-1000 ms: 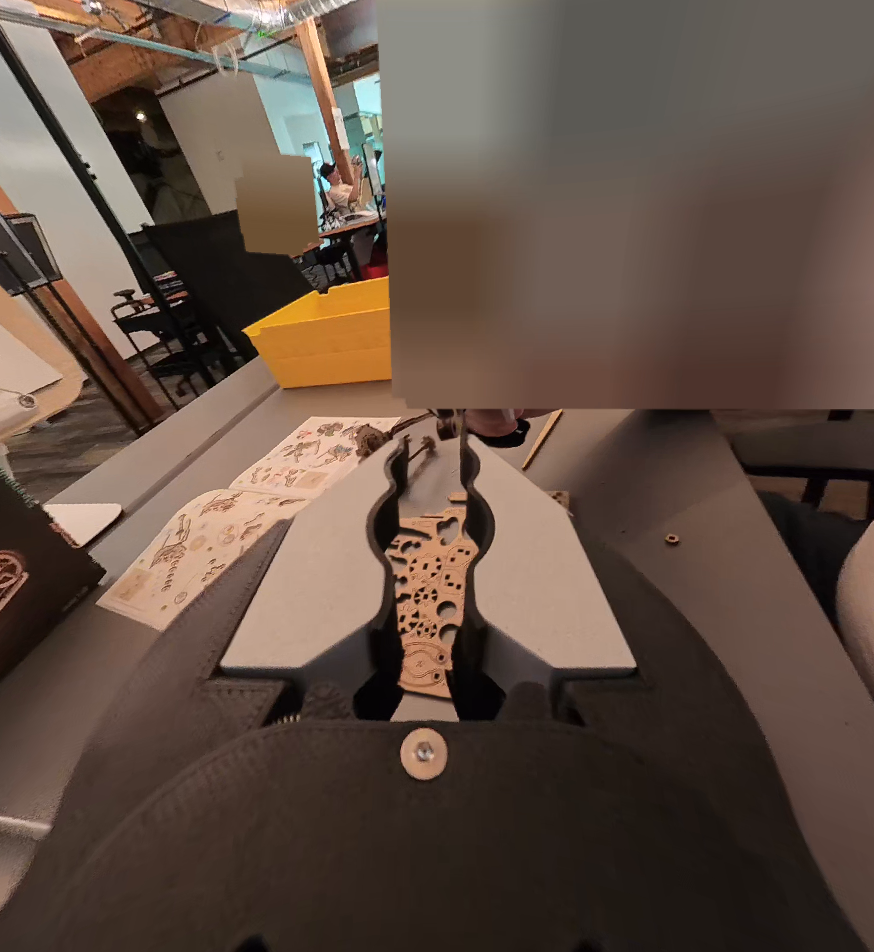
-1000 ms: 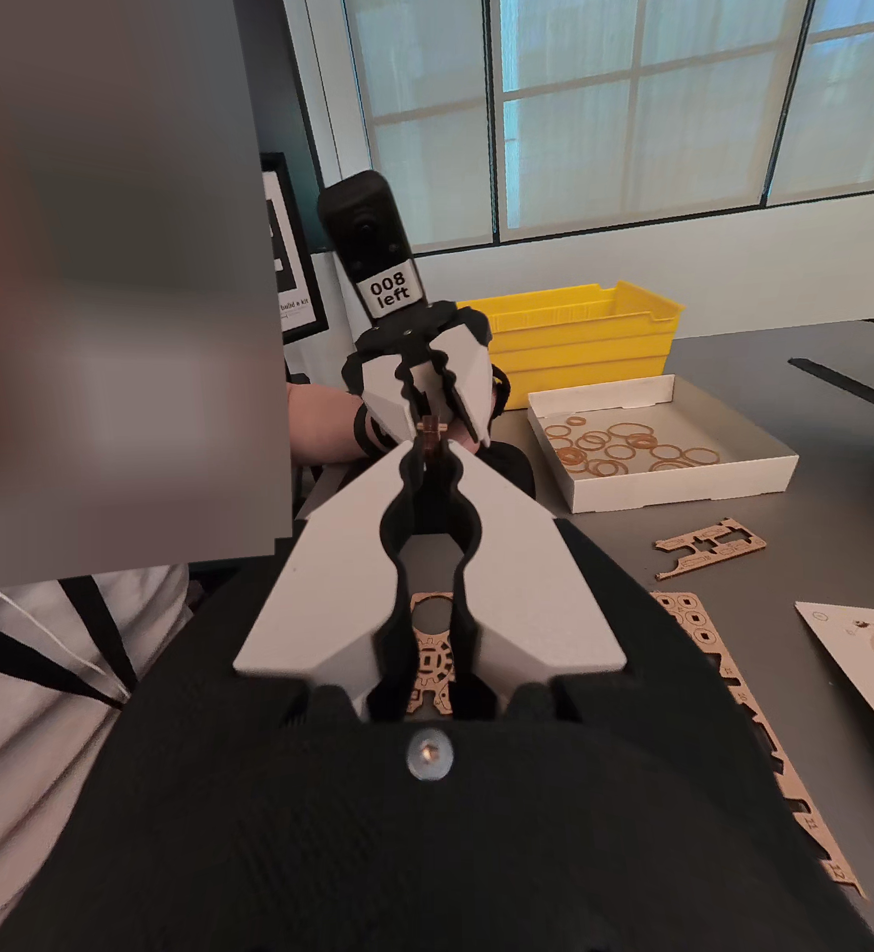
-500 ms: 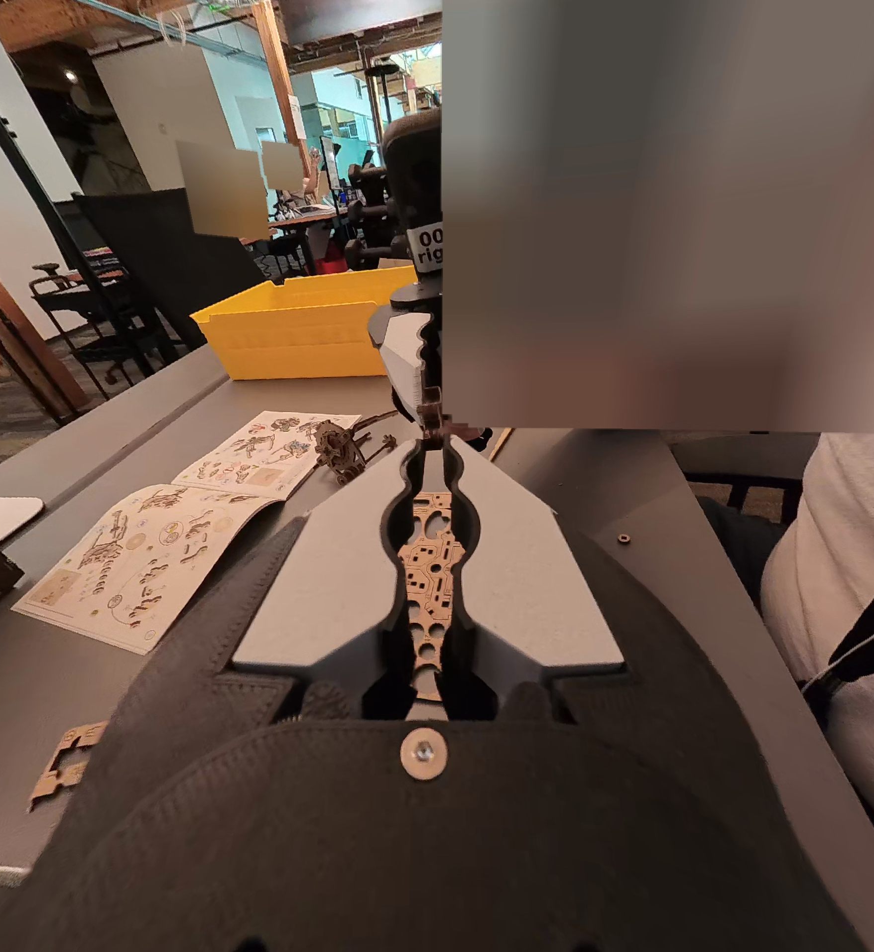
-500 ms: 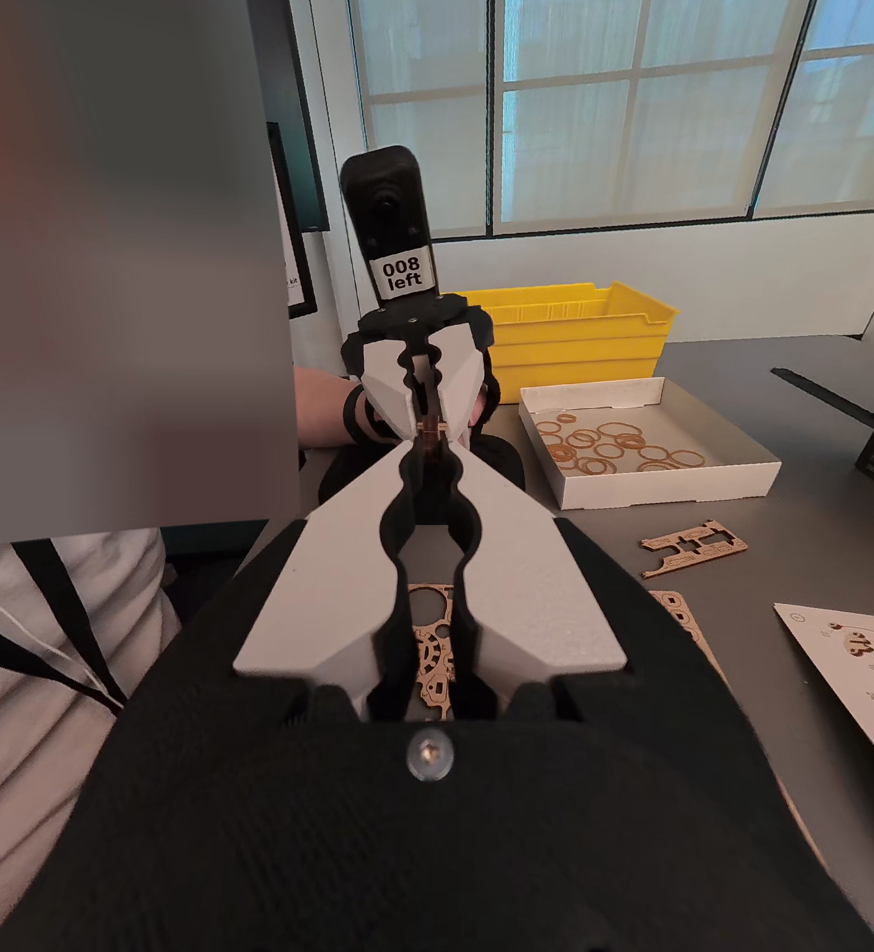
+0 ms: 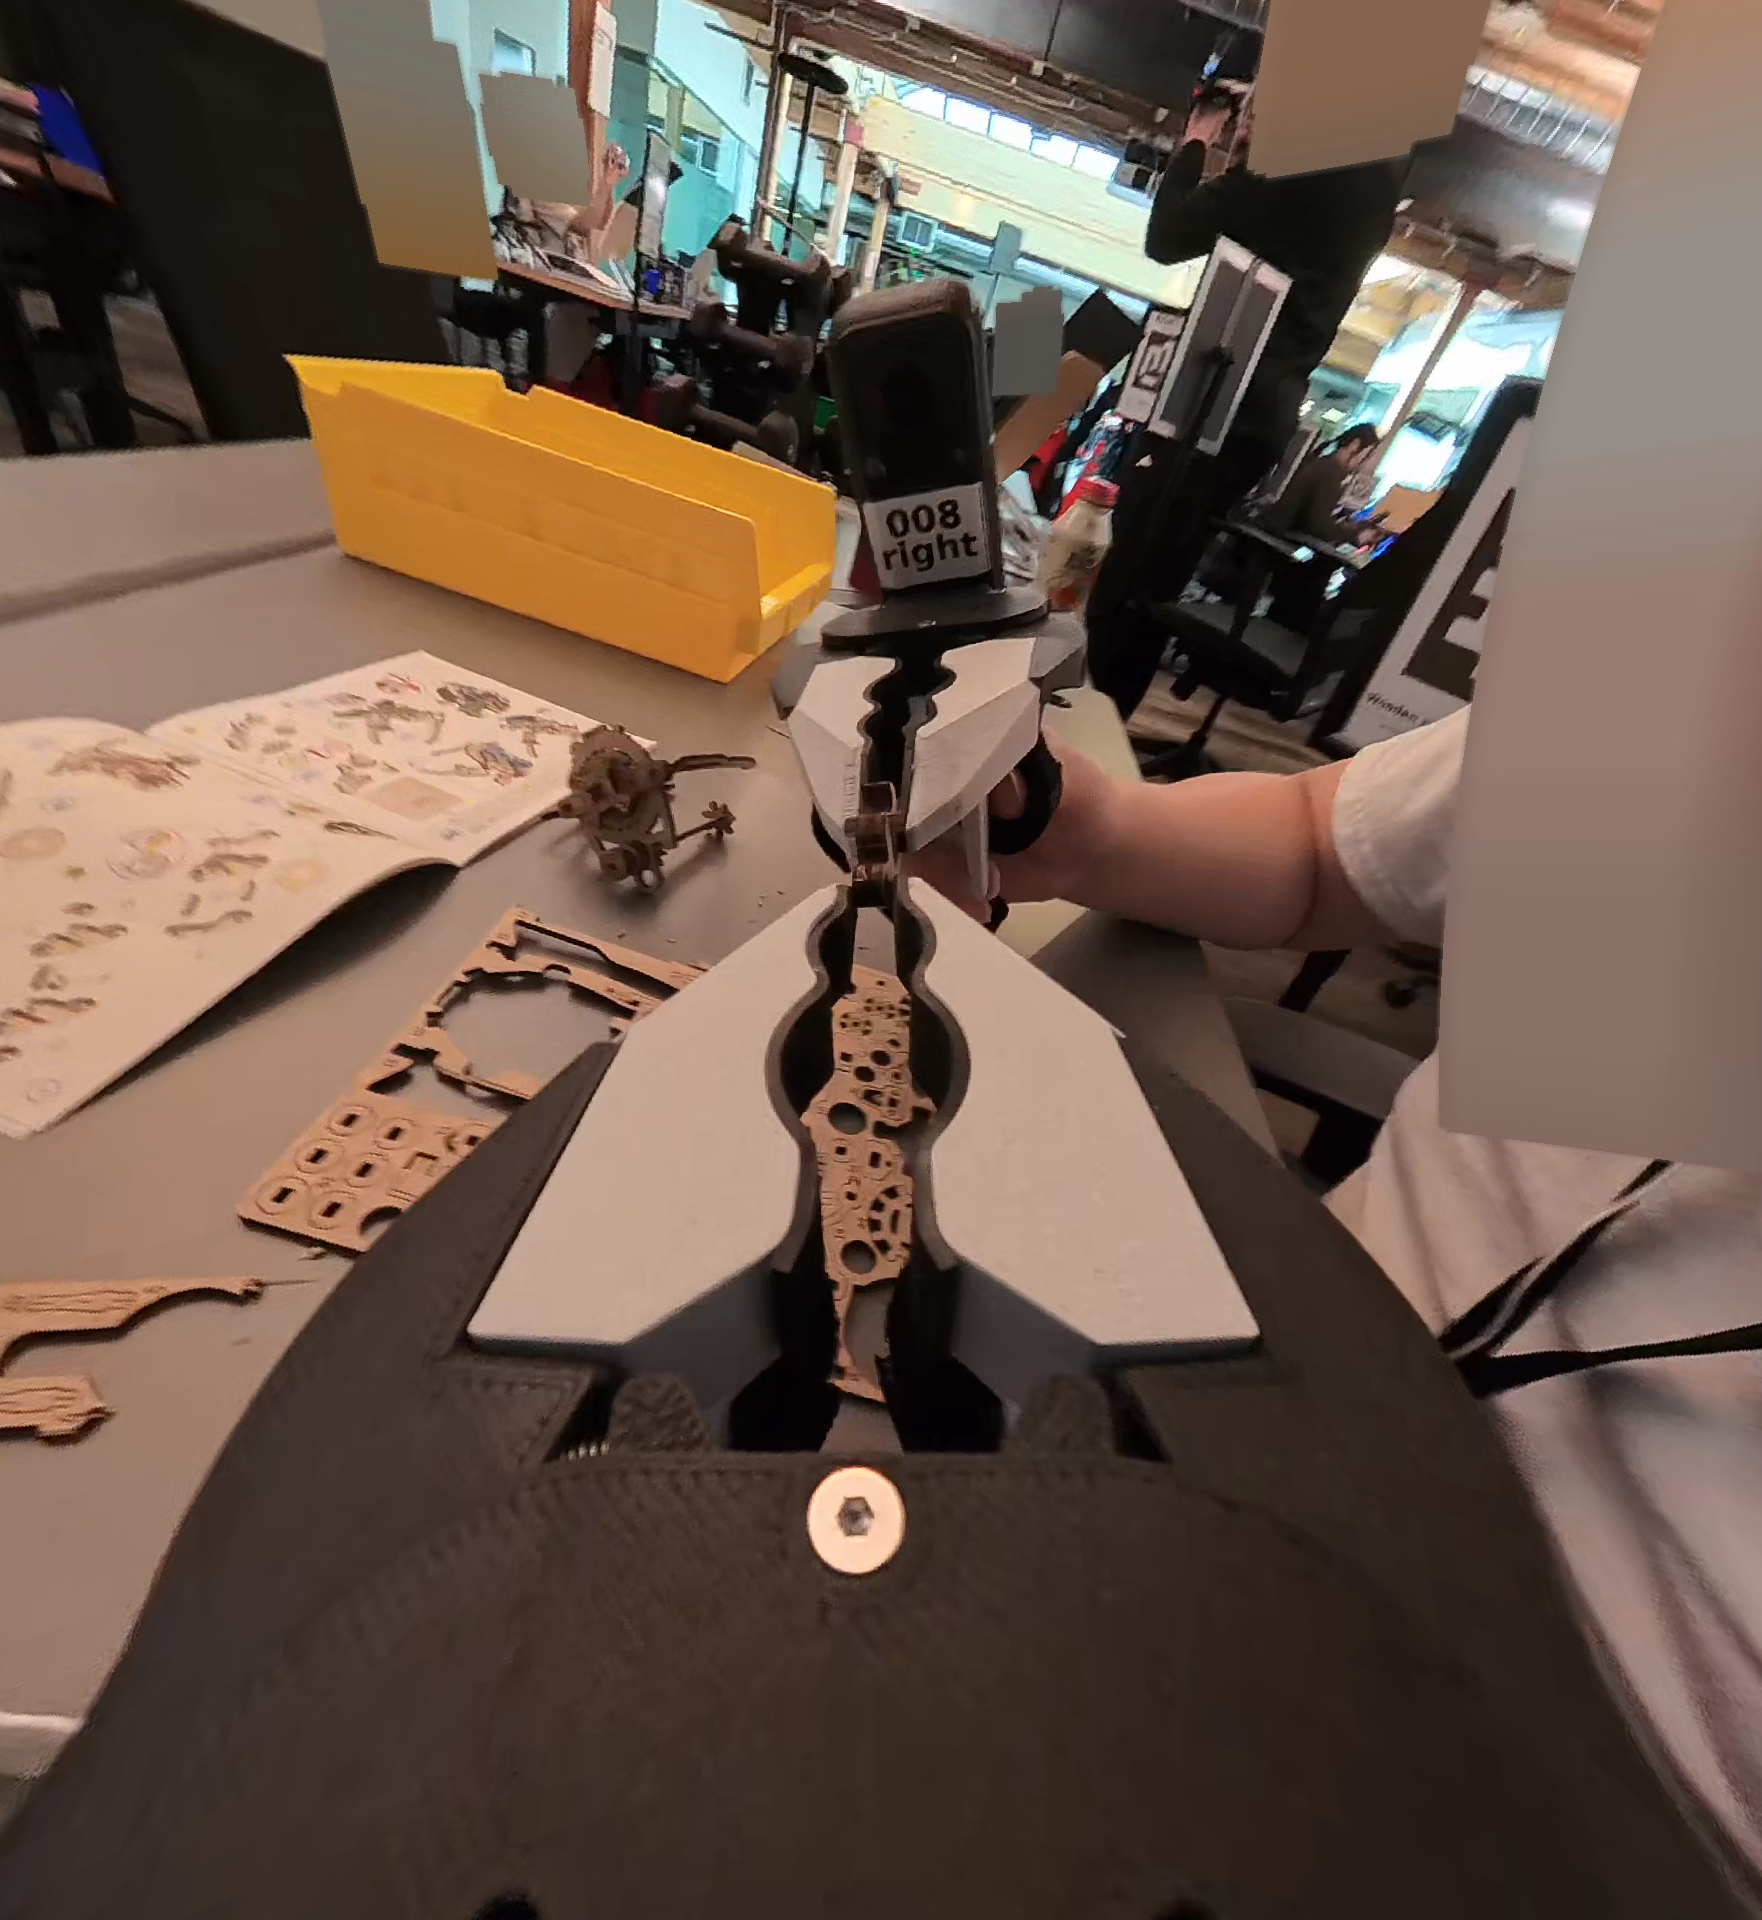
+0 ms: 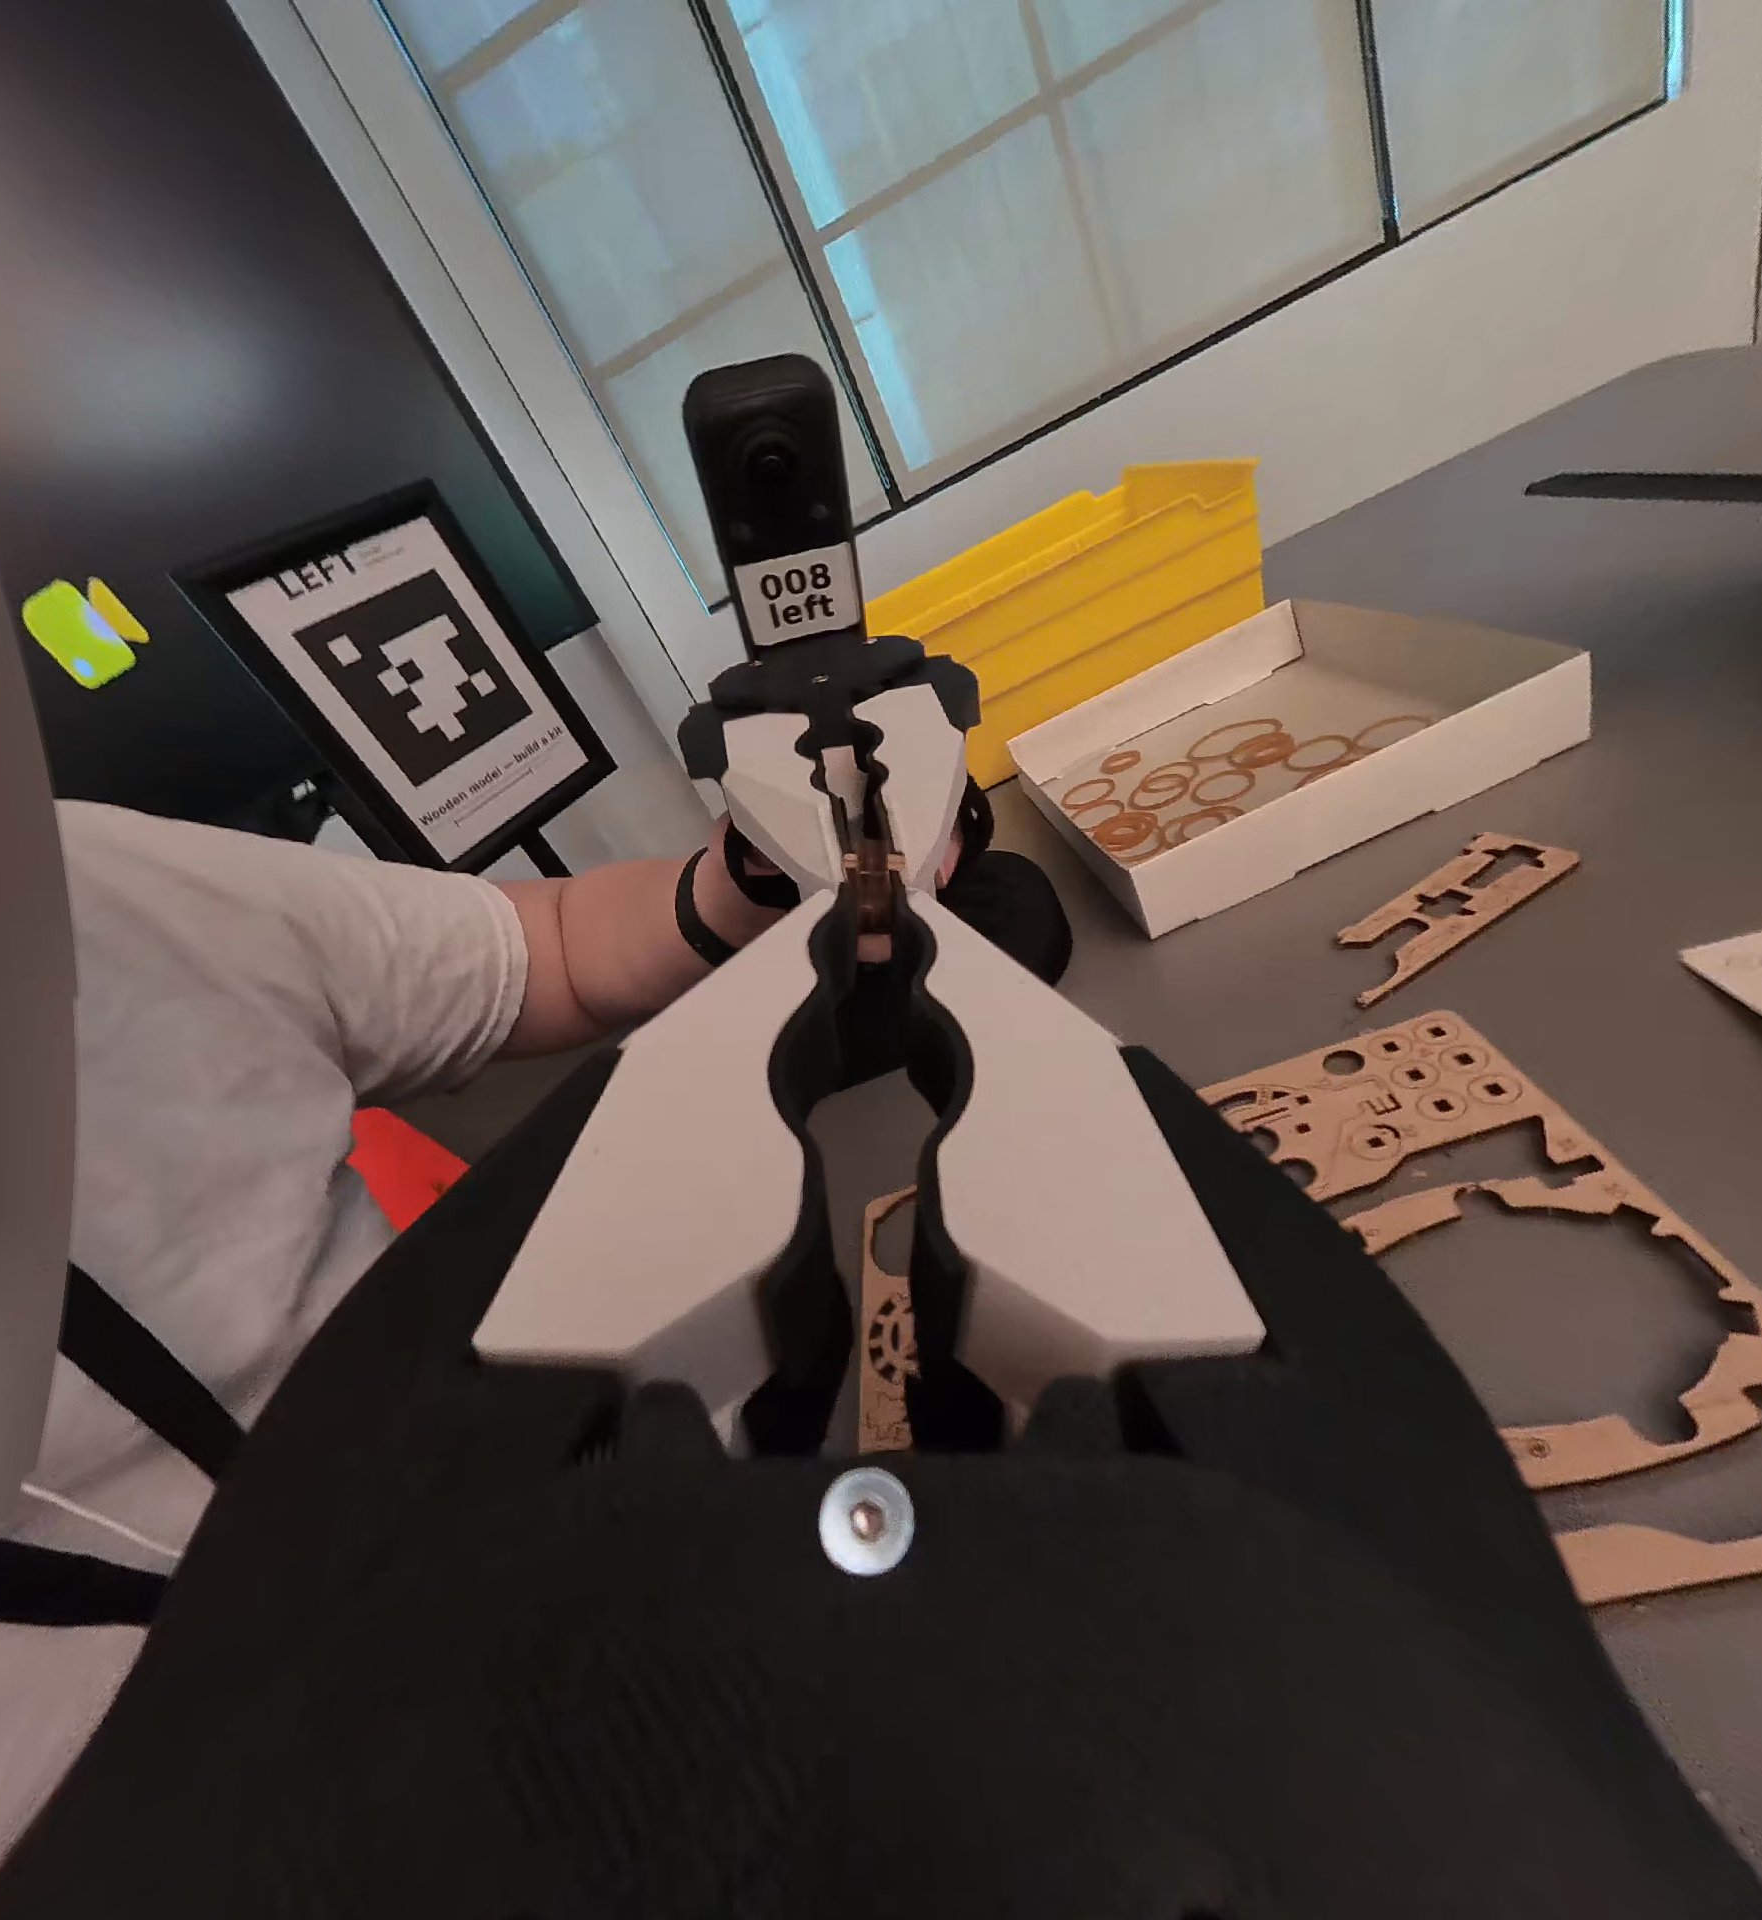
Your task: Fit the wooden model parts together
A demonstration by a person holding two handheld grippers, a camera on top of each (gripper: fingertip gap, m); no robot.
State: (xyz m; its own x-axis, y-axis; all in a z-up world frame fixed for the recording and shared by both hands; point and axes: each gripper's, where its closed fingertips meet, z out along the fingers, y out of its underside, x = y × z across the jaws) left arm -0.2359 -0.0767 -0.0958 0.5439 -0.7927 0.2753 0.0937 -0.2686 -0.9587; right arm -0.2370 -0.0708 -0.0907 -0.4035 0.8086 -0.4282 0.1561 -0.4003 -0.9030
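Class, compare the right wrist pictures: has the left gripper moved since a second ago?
Cannot tell. The left gripper sits left of the yellow bin as before, but the camera itself tilted, so the shift seen may be the view's.

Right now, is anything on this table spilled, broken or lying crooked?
Nothing stands out. The punched-out wooden sheets lie flat but scattered at angles, normal for a build. The rubber bands stay inside the white tray, and the left gripper and right gripper meet tip to tip on small wooden parts.
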